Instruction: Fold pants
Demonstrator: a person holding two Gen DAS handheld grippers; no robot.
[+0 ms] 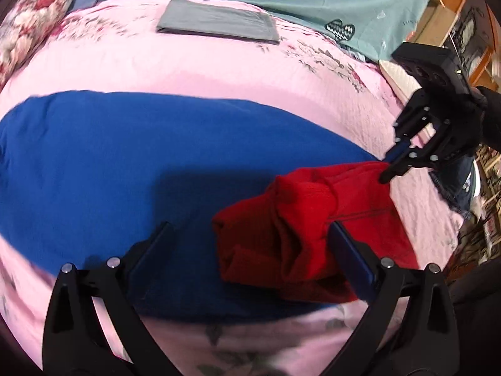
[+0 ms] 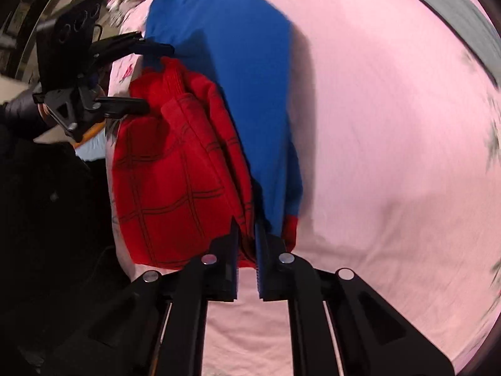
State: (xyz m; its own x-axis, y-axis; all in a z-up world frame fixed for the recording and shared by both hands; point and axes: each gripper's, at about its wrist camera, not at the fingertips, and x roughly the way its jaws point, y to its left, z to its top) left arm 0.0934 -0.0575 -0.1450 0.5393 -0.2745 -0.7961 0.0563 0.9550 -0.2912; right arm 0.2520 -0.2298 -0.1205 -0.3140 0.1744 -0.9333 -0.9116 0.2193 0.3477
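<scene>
Right gripper (image 2: 247,238) fingers clamped on red end of pants (image 2: 219,94); left gripper (image 1: 250,238) fingers apart, beside red bunch. Blue legs flat across pink bed (image 1: 219,72).

Soft matt blue-and-red knit pants (image 1: 175,156) are lying on the pink quilted cotton bedspread (image 1: 219,72), their red panel showing thin black stitched lines. Beyond the pants, a smooth grey folded cloth (image 1: 217,22) is resting flat. The matt black plastic left gripper (image 1: 250,235) and matt black plastic right gripper (image 2: 247,235) are showing shiny metal rivets and blue ridged rubbery pads (image 2: 260,250).
</scene>
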